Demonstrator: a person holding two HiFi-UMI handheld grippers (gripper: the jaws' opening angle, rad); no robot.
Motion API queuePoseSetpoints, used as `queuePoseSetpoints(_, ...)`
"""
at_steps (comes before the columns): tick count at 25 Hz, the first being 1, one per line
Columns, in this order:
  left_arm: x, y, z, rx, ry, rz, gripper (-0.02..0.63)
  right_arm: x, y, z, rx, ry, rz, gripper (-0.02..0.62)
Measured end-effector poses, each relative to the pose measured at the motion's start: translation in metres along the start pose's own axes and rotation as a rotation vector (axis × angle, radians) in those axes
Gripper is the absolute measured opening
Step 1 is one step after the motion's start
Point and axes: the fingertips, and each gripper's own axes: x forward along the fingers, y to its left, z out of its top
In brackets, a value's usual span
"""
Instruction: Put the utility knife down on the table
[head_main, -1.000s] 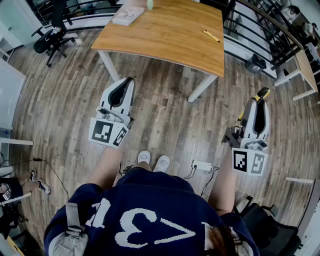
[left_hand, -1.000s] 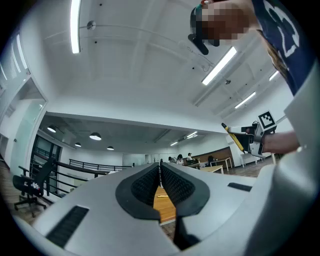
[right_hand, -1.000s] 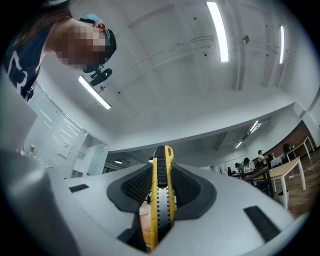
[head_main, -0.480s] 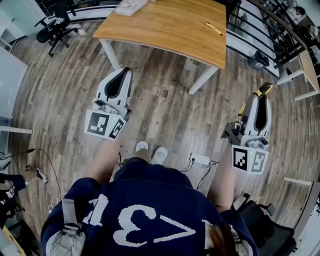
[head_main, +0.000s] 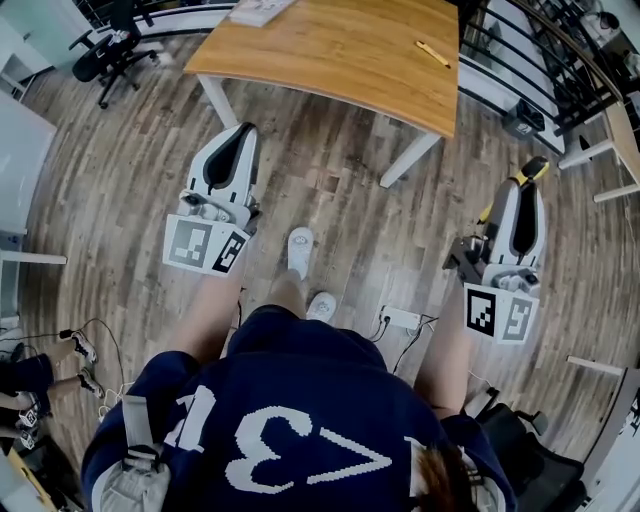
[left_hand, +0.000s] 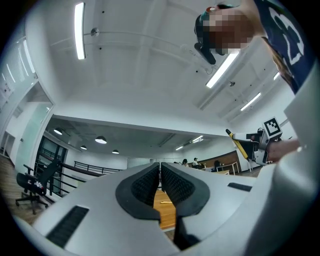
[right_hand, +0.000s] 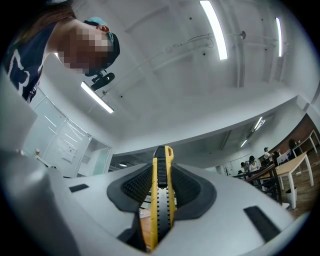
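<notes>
Nothing is set down yet. The utility knife (right_hand: 161, 200) is clamped upright between the pads of the right gripper (head_main: 523, 190), well short of the table (head_main: 330, 60) and off its near right corner, out over the plank floor (head_main: 340, 230). The whole placing is left to do, I'd say: reach the table, lower, let go.

The left gripper (head_main: 238, 135), short of the table's near edge, has its jaws pressed together on nothing.

The knife is a slim yellow plastic bar with a black ribbed track down its spine. The pads are black, dimpled rubber set in smooth pale shells. The table top is flat, warm wood grain on white legs, with a thin yellow stick (head_main: 432, 54) lying near its right edge.
</notes>
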Motion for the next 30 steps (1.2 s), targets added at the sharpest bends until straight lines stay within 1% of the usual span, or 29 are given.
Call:
queuePoseSetpoints(4,0.034,0.023,-0.011,-0.013,-0.009,-0.008,0.026,0.034,-0.007,-0.01,-0.033,-0.011,0.0,0.13)
queuePoseSetpoints(8,0.08,0.068,-0.018,-0.002,-0.037,0.002,0.026,0.088,-0.012,-0.027,-0.054,-0.032,-0.006,0.13)
queuePoseSetpoints(14,0.15,0.125,-0.031,-0.003,-0.056,-0.033,0.025,0.17,-0.01,-0.058,-0.057,-0.051,-0.026,0.13)
queuePoseSetpoints(18,0.188,0.155,-0.041,0.004,-0.059,-0.057,0.026,0.209,-0.011,-0.075,-0.068,-0.053,-0.043,0.13)
queuePoseSetpoints(23,0.215,0.188,-0.062,-0.016,-0.033,-0.045,0.026,0.239,-0.017,-0.1,-0.035,-0.023,-0.063,0.13)
queuePoseSetpoints(27,0.225,0.201,-0.084,-0.037,-0.004,-0.036,0.026,0.254,-0.025,-0.117,-0.009,-0.005,-0.069,0.132)
queuePoseSetpoints(30,0.237,0.21,-0.097,-0.045,0.01,-0.028,0.026,0.273,-0.03,-0.133,0.006,0.003,-0.056,0.132)
